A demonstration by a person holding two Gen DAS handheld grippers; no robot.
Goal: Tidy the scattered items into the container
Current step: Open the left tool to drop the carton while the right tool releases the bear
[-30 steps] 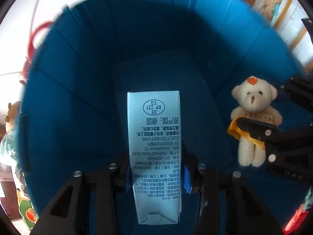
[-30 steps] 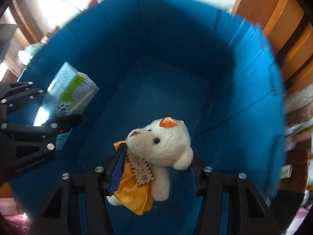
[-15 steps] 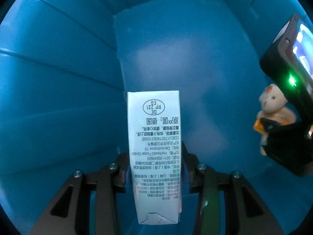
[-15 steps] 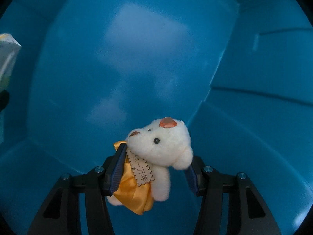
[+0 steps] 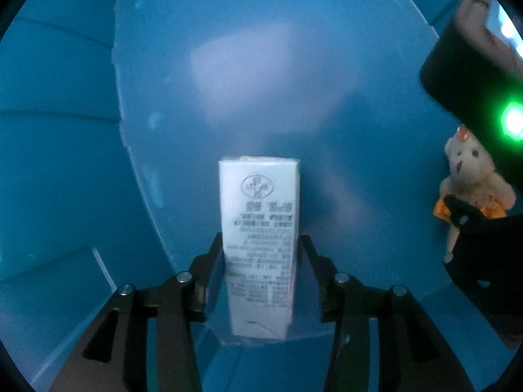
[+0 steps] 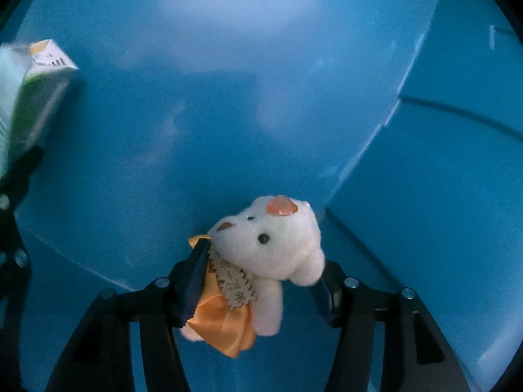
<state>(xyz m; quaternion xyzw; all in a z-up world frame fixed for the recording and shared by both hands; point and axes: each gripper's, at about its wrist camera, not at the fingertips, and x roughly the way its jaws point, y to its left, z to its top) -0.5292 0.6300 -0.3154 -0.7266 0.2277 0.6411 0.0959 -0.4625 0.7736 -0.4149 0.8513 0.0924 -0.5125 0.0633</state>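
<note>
Both claws have dropped deep inside the blue container (image 5: 65, 163), well below its rim. Your left claw (image 5: 260, 261) is opening, carton (image 5: 260, 228) loose between its jaws near the floor. Right of it, your right claw (image 6: 261, 281) is opening around the plush bear (image 6: 271, 245); both items look nearly released.

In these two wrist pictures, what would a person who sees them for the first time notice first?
The blue container fills both views, since both grippers reach deep inside it. In the left wrist view a pale carton with printed text stands between the fingers of the left gripper, whose jaws are opening. In the right wrist view a small white teddy bear with an orange ribbon sits between the fingers of the right gripper, also opening.
</note>
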